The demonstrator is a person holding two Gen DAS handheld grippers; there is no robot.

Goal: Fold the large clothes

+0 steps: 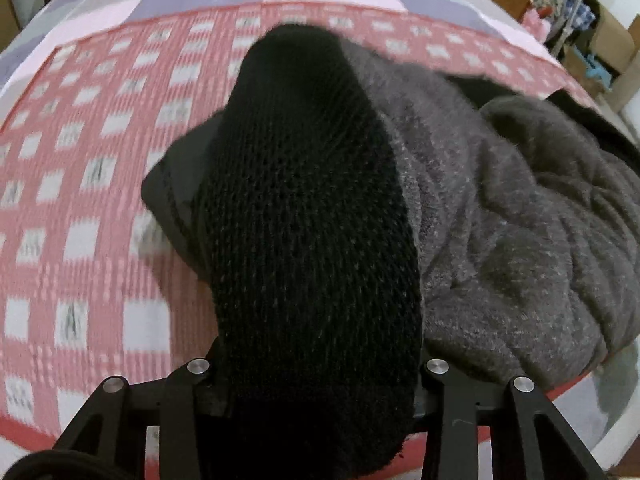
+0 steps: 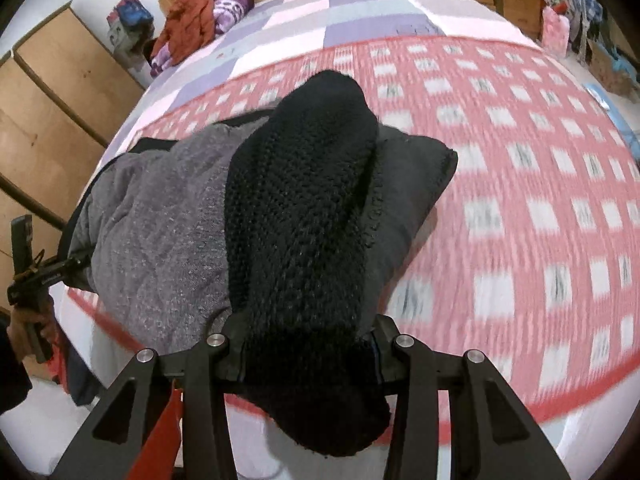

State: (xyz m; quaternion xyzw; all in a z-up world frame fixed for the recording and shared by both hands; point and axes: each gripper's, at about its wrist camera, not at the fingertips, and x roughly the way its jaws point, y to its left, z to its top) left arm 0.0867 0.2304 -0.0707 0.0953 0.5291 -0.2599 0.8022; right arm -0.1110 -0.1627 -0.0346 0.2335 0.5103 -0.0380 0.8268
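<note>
Being carried across the bed is a large dark grey fleece garment with black ribbed knit cuffs (image 1: 500, 216), gripped at two points and drawn over the pink-and-white checked bedspread (image 1: 80, 200). A fold is judged to be under way: one edge of the garment is being lifted and brought over the rest, which is lying bunched on the bed between the two tools.

In the left wrist view, the left gripper (image 1: 316, 364) is seen with its jaws clenched on a thick black knit band (image 1: 304, 200) that is filling the gap between them. In the right wrist view, the right gripper (image 2: 308, 340) is likewise clamped on a black knit band (image 2: 304, 200), with grey fleece trailing to its left. At the left edge of that view a hand (image 2: 32, 326) is seen holding the other tool's handle.

The bedspread is blurred in both views, which suits a quick sweep. The fingertips themselves are being hidden by cloth, so the exact bite cannot be told.

The next move is judged to call for both held ends being lowered together onto the garment's far part, kept level with each other so that the edges are aligned, before the grip is released. Uneven lowering could be leaving the fold skewed.
</note>
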